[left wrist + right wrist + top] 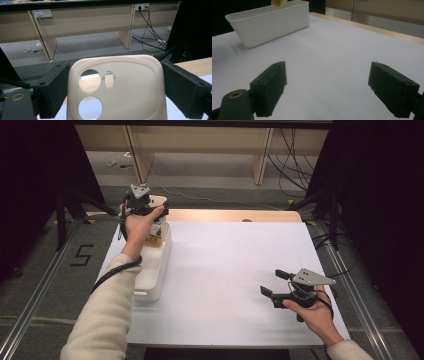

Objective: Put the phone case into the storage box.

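A grey carpeted floor runs back to pale wooden desk panels with cables trailing down at about one o'clock, and in front of me stands a table [235,215] with a wooden edge, most of its top covered by a white sheet [225,275].

At roughly ten o'clock on the sheet sits a long white plastic bin [152,275], its length running toward the far edge. From the right gripper view the same bin [269,23] lies at eleven o'clock, well apart from the jaws.

The left gripper [145,207] is held above the far end of the bin, gripped by the left hand [137,225] in a cream sleeve. Its jaws are clamped on a cream phone case [159,200], which shows past the gripper at about two o'clock. In the left gripper view the phone case [120,87] stands upright between the two black jaws, both pressing its sides; its camera cutouts sit toward nine o'clock, two round holes and a small oval slot.

At four o'clock on the sheet the right gripper [275,282] rests low in the right hand [312,312], pointing toward nine o'clock. Its jaws stand wide apart with nothing between them, bare white sheet showing through the gap in the right gripper view [327,90].
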The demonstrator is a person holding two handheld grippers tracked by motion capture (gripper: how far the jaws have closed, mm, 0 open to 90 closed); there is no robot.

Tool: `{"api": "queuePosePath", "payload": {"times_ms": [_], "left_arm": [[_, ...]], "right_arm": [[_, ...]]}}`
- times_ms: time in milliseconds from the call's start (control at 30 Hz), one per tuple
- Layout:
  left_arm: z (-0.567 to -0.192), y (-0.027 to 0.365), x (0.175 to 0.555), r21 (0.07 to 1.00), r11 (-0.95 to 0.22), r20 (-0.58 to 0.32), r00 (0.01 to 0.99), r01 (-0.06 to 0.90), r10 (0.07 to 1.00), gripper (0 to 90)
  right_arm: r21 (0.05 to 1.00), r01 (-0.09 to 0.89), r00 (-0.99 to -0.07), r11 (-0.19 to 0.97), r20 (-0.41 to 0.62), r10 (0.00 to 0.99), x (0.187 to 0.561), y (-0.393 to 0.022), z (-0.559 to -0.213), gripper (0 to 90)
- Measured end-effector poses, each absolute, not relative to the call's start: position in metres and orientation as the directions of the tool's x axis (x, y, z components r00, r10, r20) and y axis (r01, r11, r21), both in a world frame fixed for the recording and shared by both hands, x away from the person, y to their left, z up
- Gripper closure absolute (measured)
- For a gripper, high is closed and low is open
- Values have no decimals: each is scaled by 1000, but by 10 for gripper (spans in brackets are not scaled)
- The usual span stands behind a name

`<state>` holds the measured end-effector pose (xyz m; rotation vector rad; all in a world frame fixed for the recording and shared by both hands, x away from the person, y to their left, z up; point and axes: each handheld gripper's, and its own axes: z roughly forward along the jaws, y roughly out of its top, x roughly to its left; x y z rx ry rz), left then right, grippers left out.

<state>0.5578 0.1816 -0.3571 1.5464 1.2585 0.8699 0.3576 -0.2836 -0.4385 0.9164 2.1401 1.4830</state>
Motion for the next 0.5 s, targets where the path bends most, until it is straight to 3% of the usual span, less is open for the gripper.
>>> {"api": "queuePosePath", "payload": {"times_ms": [500], "left_arm": [[-357,180,563,945,-40,-33,216,326,976,112]], "right_arm": [[927,296,-716,229,57,696,358,-283,-439,159]]}}
